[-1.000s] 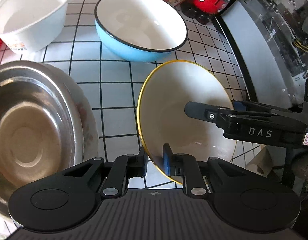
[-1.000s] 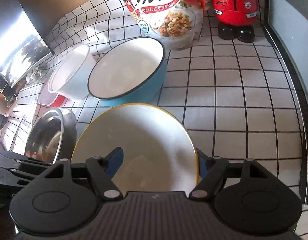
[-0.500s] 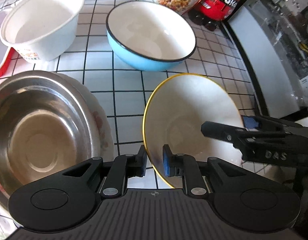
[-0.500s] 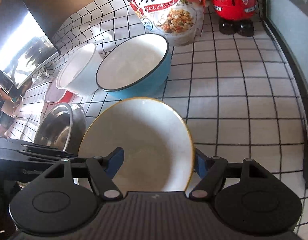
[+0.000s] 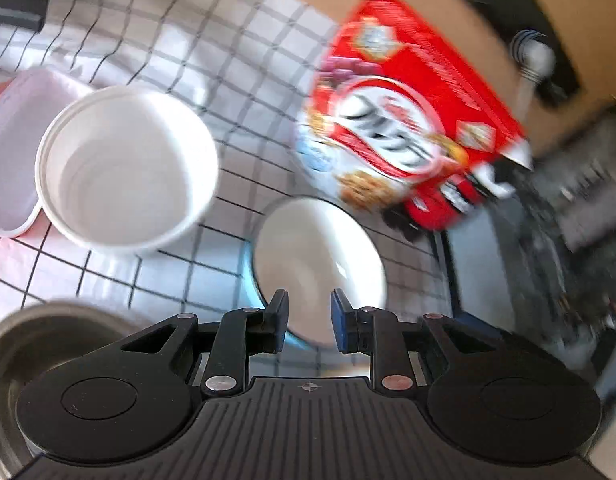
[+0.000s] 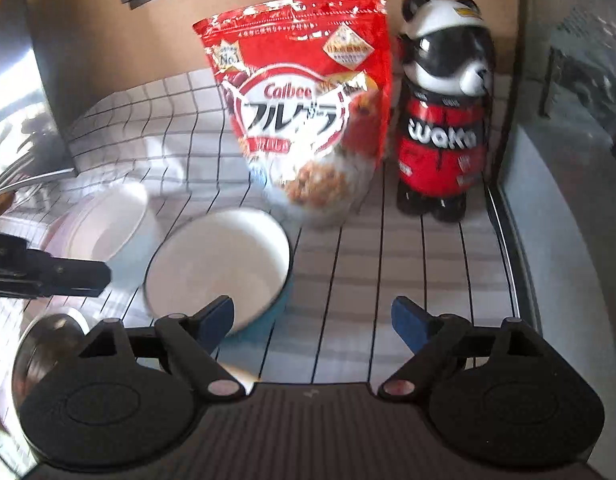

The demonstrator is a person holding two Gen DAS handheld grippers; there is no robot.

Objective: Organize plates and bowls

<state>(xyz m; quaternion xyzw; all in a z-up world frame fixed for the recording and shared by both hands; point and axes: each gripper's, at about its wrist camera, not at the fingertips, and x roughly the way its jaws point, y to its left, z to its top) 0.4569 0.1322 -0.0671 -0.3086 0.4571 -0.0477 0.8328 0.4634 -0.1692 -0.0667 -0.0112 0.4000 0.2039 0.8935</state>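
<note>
A second before, the left gripper [image 5: 308, 316] had been clamped on the rim of the yellow-rimmed bowl [image 6: 244, 374]. Its jaws had just been opening and stood a little apart with nothing between them. In its own view the steel bowl [image 5: 48, 352] lay at lower left, the white paper bowl [image 5: 124, 168] above it, and the blue bowl [image 5: 319, 264] straight beyond the fingertips.

Further right, the right gripper [image 6: 311, 320], which had cradled the same bowl from the other side, had also just been opening. Its jaws were spread wide and empty over the tiled counter [image 6: 387, 260].

The yellow-rimmed bowl itself had dropped almost out of both views (only a pale, yellowish sliver under the right gripper's left finger looked like its edge). It probably sat on the counter just in front of the blue bowl, though that could not be confirmed.

So the placement seemed finished and both hands were free. The blue, white and steel bowls were not yet stacked.
</note>
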